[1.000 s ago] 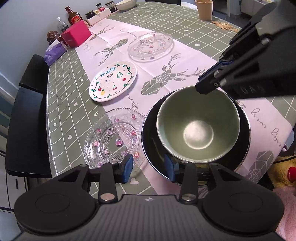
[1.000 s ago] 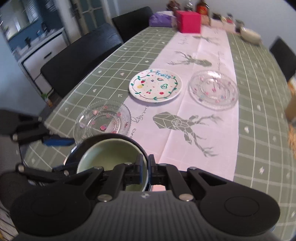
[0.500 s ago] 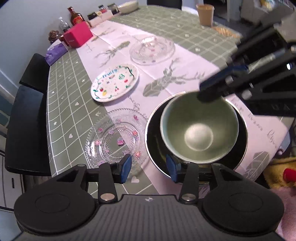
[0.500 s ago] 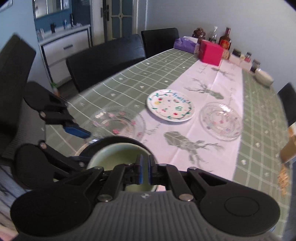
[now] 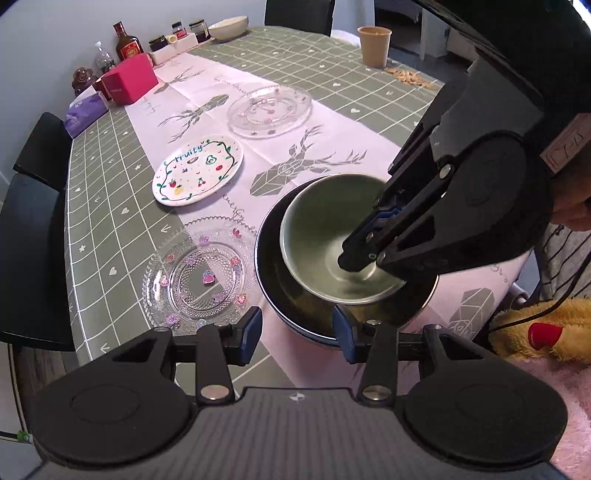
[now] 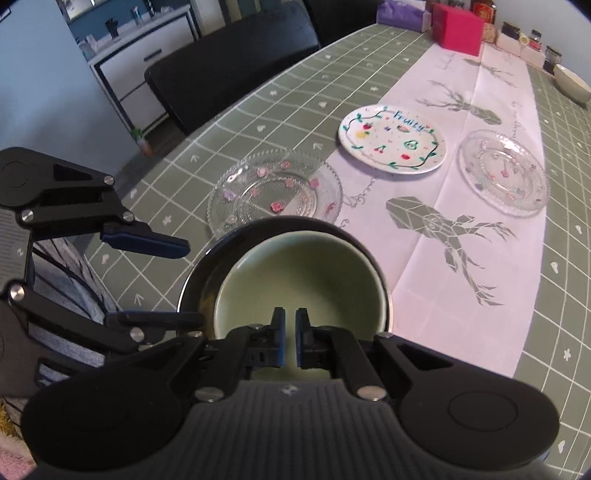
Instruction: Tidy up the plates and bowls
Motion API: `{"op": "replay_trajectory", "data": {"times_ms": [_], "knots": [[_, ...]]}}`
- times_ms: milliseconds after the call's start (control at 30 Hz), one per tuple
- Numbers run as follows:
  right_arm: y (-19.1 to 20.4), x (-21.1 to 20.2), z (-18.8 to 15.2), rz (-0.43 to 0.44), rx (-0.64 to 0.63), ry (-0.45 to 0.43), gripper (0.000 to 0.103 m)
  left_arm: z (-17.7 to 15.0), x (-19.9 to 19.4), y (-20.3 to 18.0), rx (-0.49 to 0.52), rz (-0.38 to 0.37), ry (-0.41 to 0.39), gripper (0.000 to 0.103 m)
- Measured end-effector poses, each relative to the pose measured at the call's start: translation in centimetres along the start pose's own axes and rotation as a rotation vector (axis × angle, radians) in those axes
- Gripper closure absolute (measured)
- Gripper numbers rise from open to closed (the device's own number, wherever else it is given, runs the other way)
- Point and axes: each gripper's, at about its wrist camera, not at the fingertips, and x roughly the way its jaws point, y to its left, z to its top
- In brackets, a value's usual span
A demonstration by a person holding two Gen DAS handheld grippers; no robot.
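Observation:
A pale green bowl sits nested in a wider black bowl near the table's front edge. My right gripper is shut and reaches down into the green bowl, with nothing seen between its pads. My left gripper stands open at the black bowl's near rim, pads clear of it. A flowered glass plate lies beside the bowls. Farther off lie a white "fruity" plate and a second glass plate.
At the far end stand a pink box, bottles, jars and a white bowl, with a paper cup at the right. Black chairs line the left side. A plush toy lies beyond the table's near corner.
My right gripper has swung from the green bowl's far rim to over its inside. The left gripper has drawn back slightly and stayed open.

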Motion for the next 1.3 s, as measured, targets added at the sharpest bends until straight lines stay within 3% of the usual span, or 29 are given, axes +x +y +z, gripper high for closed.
{"op": "replay_trajectory", "data": {"times_ms": [267,400,533,700,1033,1133,1200,1300], "knots": [[0.2,2.1,0.3,0.057,0.031,0.064,0.102,-0.3,-1.0,1.0,-0.046,-0.011,-0.045,0.05],[-1.0,2.4,0.8,0.157,0.138,0.082,0.102,-0.2,-1.0,1.9,-0.097,-0.01,-0.051,0.05],[-1.1,2.3,0.8,0.169,0.166,0.08,0.102,-0.2,-1.1,2.1,-0.106,-0.008,-0.056,0.05],[-1.4,0.1,0.6,0.208,0.185,0.032,0.099,-0.3,-2.0,3.4,-0.172,-0.033,-0.104,0.048],[-4.3,-4.6,0.7,0.189,0.249,-0.124,0.097,0.8,-1.7,5.6,-0.334,0.055,-0.144,0.047],[-5.2,-5.1,0.7,0.156,0.263,-0.196,0.086,1.2,-1.2,6.1,-0.386,0.122,-0.152,0.041],[-5.8,-5.2,1.0,0.152,0.269,-0.269,0.071,1.5,-0.7,6.5,-0.417,0.185,-0.141,0.039],[-6.6,-4.0,2.2,0.168,0.273,-0.312,0.07,1.5,0.1,7.4,-0.469,0.234,-0.121,0.039]]}}
